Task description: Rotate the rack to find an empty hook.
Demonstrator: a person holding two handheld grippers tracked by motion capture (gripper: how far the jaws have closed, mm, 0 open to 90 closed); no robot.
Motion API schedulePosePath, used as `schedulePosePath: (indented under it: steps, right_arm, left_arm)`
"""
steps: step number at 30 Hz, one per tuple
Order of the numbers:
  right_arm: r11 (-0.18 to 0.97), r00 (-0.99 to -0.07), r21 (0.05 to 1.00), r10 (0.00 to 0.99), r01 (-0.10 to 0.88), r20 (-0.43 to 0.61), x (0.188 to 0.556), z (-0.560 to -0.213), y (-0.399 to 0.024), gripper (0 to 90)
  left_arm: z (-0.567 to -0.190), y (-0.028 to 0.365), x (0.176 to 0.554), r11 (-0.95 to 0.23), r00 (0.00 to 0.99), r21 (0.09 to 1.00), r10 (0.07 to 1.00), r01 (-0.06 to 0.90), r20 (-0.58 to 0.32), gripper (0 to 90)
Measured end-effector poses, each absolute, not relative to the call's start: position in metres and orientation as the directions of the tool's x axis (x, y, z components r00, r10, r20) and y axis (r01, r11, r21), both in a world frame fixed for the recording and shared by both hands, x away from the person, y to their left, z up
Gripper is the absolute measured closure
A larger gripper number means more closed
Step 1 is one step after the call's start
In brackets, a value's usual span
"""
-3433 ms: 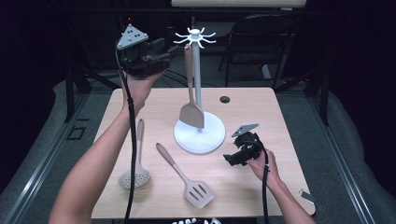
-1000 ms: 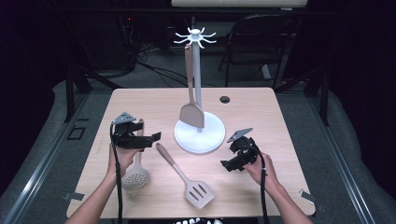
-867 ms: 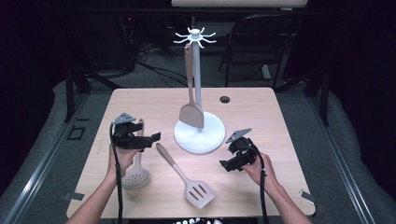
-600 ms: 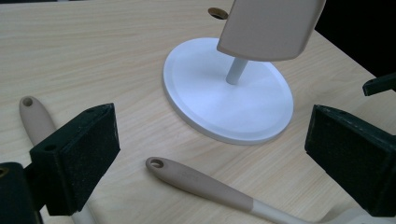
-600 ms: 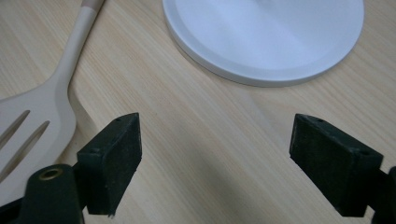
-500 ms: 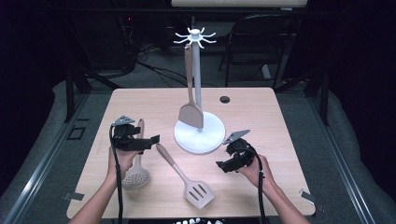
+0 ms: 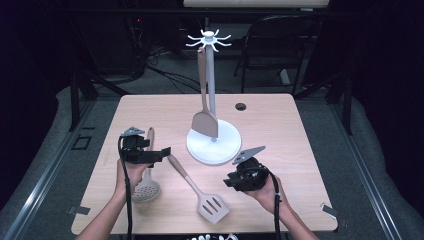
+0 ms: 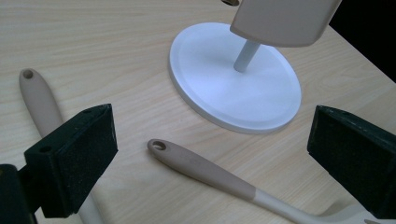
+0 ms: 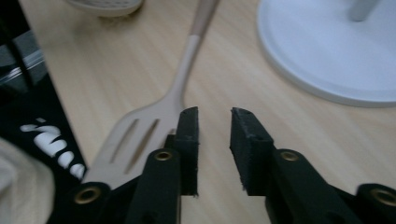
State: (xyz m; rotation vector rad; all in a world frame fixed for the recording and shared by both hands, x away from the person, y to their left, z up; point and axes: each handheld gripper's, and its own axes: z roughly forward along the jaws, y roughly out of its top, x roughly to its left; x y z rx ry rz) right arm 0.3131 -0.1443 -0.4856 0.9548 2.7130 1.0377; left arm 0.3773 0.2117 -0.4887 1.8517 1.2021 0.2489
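A white utensil stand [image 7: 214,142] rises from the middle of the wooden table, and a beige solid spatula [image 7: 205,122] hangs from its top hooks. A slotted spatula [image 7: 212,206] lies in front of the stand. A perforated spoon [image 7: 146,190] lies to its left. My left gripper [image 7: 155,148] hovers over the two handles, open wide; the slotted spatula's handle [image 8: 201,168] lies below the gap [image 8: 210,130]. My right gripper [image 7: 229,181] points left at the slotted blade [image 9: 140,135]. Its jaws have just been closing to a narrow gap [image 9: 214,121], with nothing between them.
The stand's round base [image 8: 233,88] lies just beyond the left jaws and fills the upper right of the right gripper view [image 9: 327,51]. A black grommet hole [image 7: 241,106] is at the table's back. A dark chair [image 7: 280,40] stands behind the table.
My right gripper has moved left toward the slotted spatula and its jaws have narrowed. My left gripper, earlier raised near the stand's top, has come down over the handles.
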Motion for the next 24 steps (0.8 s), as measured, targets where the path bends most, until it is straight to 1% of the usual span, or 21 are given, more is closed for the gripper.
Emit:
schedulePosePath:
  steps: [1,4,7,9,10,11,14,15,17,21,23,24]
  right_arm:
    - [0.581,-0.808,0.622,0.569,0.524,0.149,0.309,-0.486,-0.14,76.5]
    - [0.632,-0.838,0.596,0.528,0.495,0.136,0.297,-0.486,-0.124,82.3]
    - [0.683,-0.863,0.564,0.49,0.465,0.118,0.286,-0.487,-0.108,85.9]
    - [0.698,-0.874,0.558,0.472,0.449,0.113,0.28,-0.494,-0.103,87.4]
    - [0.715,-0.876,0.534,0.469,0.45,0.11,0.279,-0.496,-0.102,87.7]
    - [0.715,-0.871,0.519,0.474,0.468,0.133,0.278,-0.502,-0.101,88.0]
    - [0.737,-0.873,0.483,0.467,0.473,0.142,0.28,-0.507,-0.099,87.9]
    - [0.74,-0.873,0.475,0.462,0.476,0.156,0.28,-0.509,-0.098,87.8]
    - [0.765,-0.881,0.449,0.452,0.463,0.138,0.281,-0.509,-0.097,87.4]
    - [0.774,-0.876,0.413,0.452,0.48,0.17,0.283,-0.519,-0.094,87.3]
    - [0.789,-0.877,0.385,0.454,0.478,0.159,0.284,-0.522,-0.093,86.9]
    - [0.775,-0.867,0.392,0.464,0.496,0.18,0.284,-0.525,-0.091,86.5]
  left_arm:
    - [-0.489,0.212,0.377,-0.136,0.508,0.759,0.815,0.637,-0.28,1.5]
    - [-0.488,0.214,0.376,-0.146,0.506,0.766,0.824,0.626,-0.256,2.3]
    - [-0.487,0.216,0.378,-0.134,0.498,0.768,0.827,0.626,-0.261,3.1]
    - [-0.488,0.217,0.377,-0.128,0.489,0.761,0.83,0.636,-0.269,3.0]
    - [-0.489,0.217,0.376,-0.124,0.485,0.755,0.829,0.644,-0.278,3.0]
    - [-0.49,0.217,0.375,-0.121,0.48,0.75,0.831,0.65,-0.283,3.2]
    - [-0.489,0.214,0.373,-0.127,0.485,0.758,0.832,0.639,-0.27,7.3]
    - [-0.489,0.213,0.373,-0.129,0.484,0.759,0.834,0.638,-0.265,7.3]
    - [-0.49,0.211,0.374,-0.136,0.489,0.757,0.831,0.639,-0.264,7.6]
    - [-0.497,0.206,0.374,-0.15,0.489,0.737,0.83,0.659,-0.268,7.8]
    - [-0.499,0.204,0.375,-0.154,0.493,0.732,0.827,0.663,-0.272,8.0]
    - [-0.5,0.204,0.374,-0.154,0.495,0.73,0.824,0.666,-0.277,8.0]
